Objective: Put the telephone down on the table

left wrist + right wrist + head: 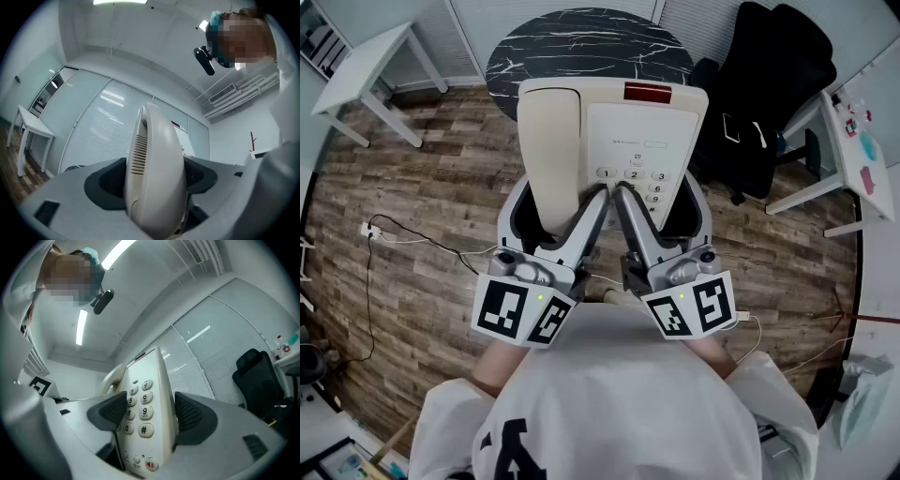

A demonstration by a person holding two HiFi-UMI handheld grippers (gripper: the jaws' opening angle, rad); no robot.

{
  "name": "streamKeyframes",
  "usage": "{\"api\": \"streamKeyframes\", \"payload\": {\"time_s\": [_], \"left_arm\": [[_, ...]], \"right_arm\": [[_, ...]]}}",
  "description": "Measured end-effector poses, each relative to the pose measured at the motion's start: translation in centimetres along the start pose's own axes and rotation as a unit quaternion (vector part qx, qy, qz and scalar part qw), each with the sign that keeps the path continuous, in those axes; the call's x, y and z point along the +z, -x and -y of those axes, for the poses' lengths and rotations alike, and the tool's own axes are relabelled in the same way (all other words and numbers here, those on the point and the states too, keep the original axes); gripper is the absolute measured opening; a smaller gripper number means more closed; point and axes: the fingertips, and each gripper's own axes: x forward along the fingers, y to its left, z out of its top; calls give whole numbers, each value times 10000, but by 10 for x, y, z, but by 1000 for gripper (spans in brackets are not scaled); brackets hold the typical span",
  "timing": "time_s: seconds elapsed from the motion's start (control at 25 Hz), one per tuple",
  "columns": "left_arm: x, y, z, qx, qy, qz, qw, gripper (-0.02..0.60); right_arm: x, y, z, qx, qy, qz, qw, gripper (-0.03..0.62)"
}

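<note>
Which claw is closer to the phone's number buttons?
Right. The right claw clamps the telephone beside the number buttons; the left claw clamps the handset, farther away.

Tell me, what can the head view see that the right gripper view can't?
Only the head view: the round black table and the wood floor below. Only the right gripper view: the # key and a ceiling light. Both: the phone, clamped in the right hand-held gripper, and the black chair.
</note>
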Motion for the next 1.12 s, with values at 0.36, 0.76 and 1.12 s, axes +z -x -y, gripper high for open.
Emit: {"api": "streamKeyframes", "payload": {"time_s": [0.36, 0.76, 1.12], "left_arm": [[-3, 1, -4, 4, 20, -42, 10000, 348], [-11, -6, 8, 22, 167, -136, 9998, 347], [-22, -20, 39, 156, 99, -45, 9998, 346]], "right_arm": [[-5, 0, -1, -31, -17, -20, 10000, 330], [-1, 8, 15, -162, -225, 26, 9996, 330], [12, 24, 43, -58, -179, -58, 9998, 330]]}}
